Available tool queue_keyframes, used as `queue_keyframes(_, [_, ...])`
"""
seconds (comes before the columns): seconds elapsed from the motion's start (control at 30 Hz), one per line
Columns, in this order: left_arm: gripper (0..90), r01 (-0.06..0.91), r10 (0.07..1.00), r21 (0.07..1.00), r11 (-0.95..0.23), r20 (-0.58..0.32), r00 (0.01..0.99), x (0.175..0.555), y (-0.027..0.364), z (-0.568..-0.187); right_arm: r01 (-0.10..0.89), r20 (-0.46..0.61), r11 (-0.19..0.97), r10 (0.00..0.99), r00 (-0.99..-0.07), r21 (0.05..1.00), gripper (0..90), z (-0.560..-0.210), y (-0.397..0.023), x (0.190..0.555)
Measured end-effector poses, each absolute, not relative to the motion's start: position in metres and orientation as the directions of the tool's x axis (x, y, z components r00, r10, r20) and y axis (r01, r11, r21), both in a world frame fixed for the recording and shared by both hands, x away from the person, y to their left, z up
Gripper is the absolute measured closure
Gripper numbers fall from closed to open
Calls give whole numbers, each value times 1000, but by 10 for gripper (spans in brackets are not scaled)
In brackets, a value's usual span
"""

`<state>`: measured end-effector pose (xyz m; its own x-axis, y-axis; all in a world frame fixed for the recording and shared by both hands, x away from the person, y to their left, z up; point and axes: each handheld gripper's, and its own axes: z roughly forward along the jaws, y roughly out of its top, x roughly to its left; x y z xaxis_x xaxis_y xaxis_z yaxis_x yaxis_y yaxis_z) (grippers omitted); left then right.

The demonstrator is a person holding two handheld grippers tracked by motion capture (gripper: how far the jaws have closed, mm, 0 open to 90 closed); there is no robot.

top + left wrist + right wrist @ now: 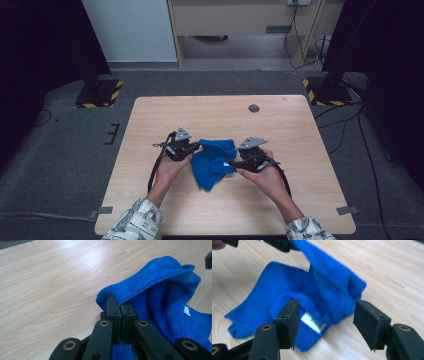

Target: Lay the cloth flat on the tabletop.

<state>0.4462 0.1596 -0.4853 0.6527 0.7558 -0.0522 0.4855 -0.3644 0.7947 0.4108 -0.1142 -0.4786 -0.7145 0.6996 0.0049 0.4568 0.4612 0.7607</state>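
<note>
Clearly the rumpled blue terry cloth (pixel 214 161) bears a small white tag (pixel 312 322).

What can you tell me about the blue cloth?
The blue cloth looks like soft, fuzzy towel fabric with a stitched hem and a small white tag. It lies crumpled in the middle of the wooden table, partly lifted. The left gripper pinches one edge shut and holds it up. The right gripper has open jaws around another part, not pressing it.

Cloth (pixel 214 161) on table (pixel 150 120), btwn grippers
</note>
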Motion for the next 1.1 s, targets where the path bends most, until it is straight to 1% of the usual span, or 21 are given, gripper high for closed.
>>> queue_keyframes(0.03, [885,485,755,795,-365,-52,653,446,159,-486,457,5,461,700,-715,761,419,-479,-114,411])
queue_keyframes(0.1, [885,485,755,795,-365,-52,654,447,158,-486,462,20,458,694,-720,759,483,-483,-118,407])
queue_keyframes(0.13, [885,487,756,794,-363,-55,652,447,157,-487,463,28,457,688,-725,759,557,-487,-121,403])
queue_keyframes(0.17, [884,488,755,793,-365,-54,653,447,157,-487,466,35,455,685,-728,759,586,-490,-121,401])
queue_keyframes(0.2, [885,488,755,793,-365,-54,653,447,157,-487,466,35,455,685,-728,759,586,-490,-121,401])
queue_keyframes(0.23, [885,487,755,792,-367,-53,654,447,157,-487,468,35,463,681,-731,752,631,-495,-121,397])
queue_keyframes(0.27, [885,487,754,793,-366,-53,654,446,158,-487,468,35,463,681,-731,752,631,-495,-121,397])
queue_keyframes(0.37, [884,484,753,795,-365,-53,656,445,158,-486,486,56,454,686,-726,747,677,-503,-121,391])
queue_keyframes(0.5, [885,483,752,796,-366,-53,657,445,158,-485,498,65,433,702,-709,751,687,-507,-122,390])
queue_keyframes(0.53, [884,481,751,797,-366,-52,658,445,159,-485,500,64,427,709,-702,753,697,-507,-122,391])
queue_keyframes(0.57, [884,481,752,798,-364,-54,658,445,159,-485,504,64,420,717,-694,755,728,-508,-121,391])
queue_keyframes(0.6, [885,481,752,798,-364,-54,658,445,159,-485,504,64,420,717,-694,755,728,-508,-121,391])
queue_keyframes(0.67, [885,482,752,798,-362,-56,657,445,158,-485,519,76,397,735,-674,757,757,-510,-117,394])
queue_keyframes(0.8, [884,485,752,798,-358,-62,657,445,158,-486,533,86,384,747,-660,754,728,-514,-112,394])
queue_keyframes(0.83, [884,484,751,797,-360,-61,658,445,158,-486,538,88,375,755,-650,755,692,-516,-108,394])
queue_keyframes(0.87, [884,484,750,798,-360,-61,658,445,158,-486,538,88,375,755,-650,755,692,-516,-108,394])
queue_keyframes(0.9, [884,483,750,798,-360,-60,658,444,158,-485,545,93,373,757,-647,750,643,-518,-106,394])
queue_keyframes(1.1, [885,483,749,799,-359,-62,659,444,159,-485,556,93,375,763,-640,742,567,-523,-100,395])
